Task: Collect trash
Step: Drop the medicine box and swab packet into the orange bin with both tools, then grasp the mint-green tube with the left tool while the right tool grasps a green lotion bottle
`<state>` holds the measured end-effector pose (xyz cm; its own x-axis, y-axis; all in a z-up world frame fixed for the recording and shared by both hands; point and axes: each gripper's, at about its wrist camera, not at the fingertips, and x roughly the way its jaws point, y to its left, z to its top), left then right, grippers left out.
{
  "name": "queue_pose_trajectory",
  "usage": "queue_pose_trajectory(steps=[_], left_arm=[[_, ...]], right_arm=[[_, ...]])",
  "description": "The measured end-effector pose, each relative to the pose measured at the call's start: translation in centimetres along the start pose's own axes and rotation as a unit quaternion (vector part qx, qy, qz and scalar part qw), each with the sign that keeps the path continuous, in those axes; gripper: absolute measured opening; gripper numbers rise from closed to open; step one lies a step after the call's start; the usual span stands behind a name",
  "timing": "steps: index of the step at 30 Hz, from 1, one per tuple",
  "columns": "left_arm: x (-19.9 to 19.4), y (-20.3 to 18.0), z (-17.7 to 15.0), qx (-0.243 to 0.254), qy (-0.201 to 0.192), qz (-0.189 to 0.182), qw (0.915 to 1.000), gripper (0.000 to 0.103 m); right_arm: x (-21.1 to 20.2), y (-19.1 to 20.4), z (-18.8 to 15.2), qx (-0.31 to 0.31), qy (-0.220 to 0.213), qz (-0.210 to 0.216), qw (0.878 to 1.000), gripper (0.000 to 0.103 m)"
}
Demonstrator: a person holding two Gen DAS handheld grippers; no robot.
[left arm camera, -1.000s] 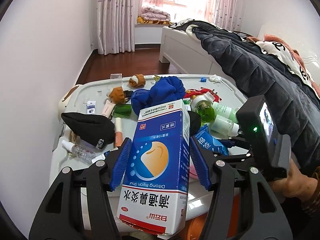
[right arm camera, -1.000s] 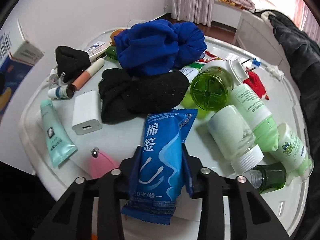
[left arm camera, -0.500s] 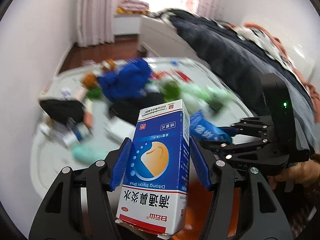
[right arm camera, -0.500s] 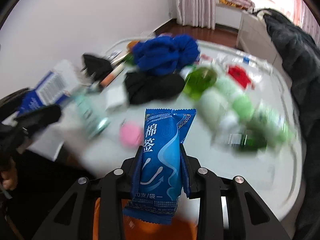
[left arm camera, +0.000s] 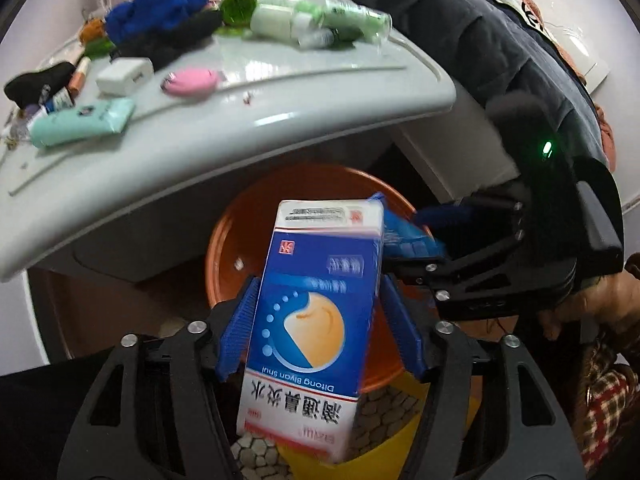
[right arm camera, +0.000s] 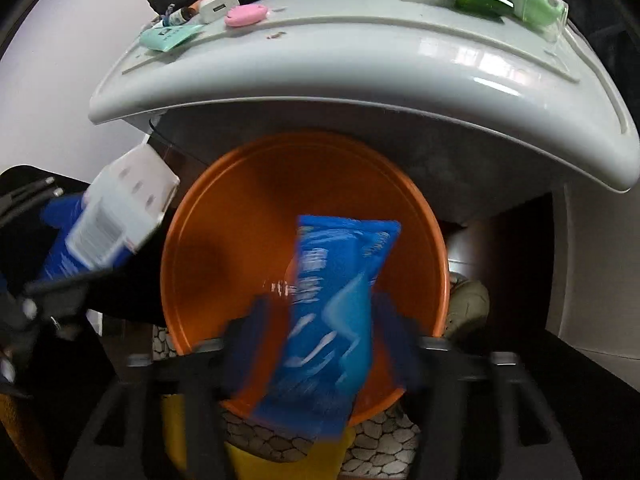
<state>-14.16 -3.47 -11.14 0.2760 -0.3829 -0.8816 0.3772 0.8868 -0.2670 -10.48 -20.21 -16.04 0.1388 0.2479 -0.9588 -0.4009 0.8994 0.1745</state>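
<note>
The round orange plastic bin [right arm camera: 248, 240] is sitting low in the centre of both views, its open mouth partly tucked under the curved front edge of the pale grey table [right arm camera: 360, 80] above it. In the left wrist view, the left gripper [left arm camera: 320, 324] is opening, its blue pads [left arm camera: 240, 328] parting beside the blue and white cardboard medicine box [left arm camera: 316, 304], whose long axis is running up the frame over the bin. In the right wrist view, the right gripper [right arm camera: 320, 344] is opening too, its blurred fingers apart from the blue plastic cotton-swab packet [right arm camera: 332, 312], which is lying lengthwise up the frame, tilted right, above the bin's mouth.
</note>
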Motion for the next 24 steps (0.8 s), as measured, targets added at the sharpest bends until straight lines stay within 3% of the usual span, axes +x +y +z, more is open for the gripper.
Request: queue_pose_trajectory(steps=[2,6,10,13,15,18,20,21,24], left_arm=[[0.4,0.1,-0.2,-0.005,0.010,-0.013,0.9999,0.077],[0.8,0.4,0.1,-0.016,0.022,-0.005,0.9996,0.078],[-2.0,2.1,1.8,-0.043,-0.043,0.033,0.9976,0.078],[-4.5,5.5,4.0,-0.095,-0.084,0.076,0.9890,0.083],[-5.7,8.5,5.7,-0.157,-0.098,0.108,0.9767,0.083],[-6.3,11.9,6.8,-0.248,-0.115,0.123,0.9539,0.083],[-5.8,13.9,7.1,-0.318,-0.116,0.134,0.9313,0.083],[-5.4,14.7,7.1,-0.350,-0.117,0.142,0.9184,0.083],[-4.8,15.7,7.6,-0.392,-0.107,0.173,0.8972,0.083]], right_arm=[[-0.5,-0.4,0.1,0.002,-0.009,0.001,1.000,0.080],[-1.8,-1.3,0.4,0.015,-0.037,-0.022,0.999,0.081],[-4.3,-2.7,2.7,0.031,-0.081,-0.022,0.996,0.081],[-8.3,-3.1,5.4,0.023,-0.134,-0.031,0.990,0.084],[-11.4,-3.1,7.8,0.015,-0.185,-0.034,0.982,0.092],[-15.2,-2.6,11.5,-0.001,-0.256,-0.049,0.965,0.096],[-16.6,-2.4,13.3,-0.007,-0.295,-0.055,0.954,0.096],[-16.8,-2.4,13.9,-0.009,-0.306,-0.051,0.951,0.096],[-16.1,-2.3,13.8,-0.014,-0.329,-0.042,0.943,0.096]])
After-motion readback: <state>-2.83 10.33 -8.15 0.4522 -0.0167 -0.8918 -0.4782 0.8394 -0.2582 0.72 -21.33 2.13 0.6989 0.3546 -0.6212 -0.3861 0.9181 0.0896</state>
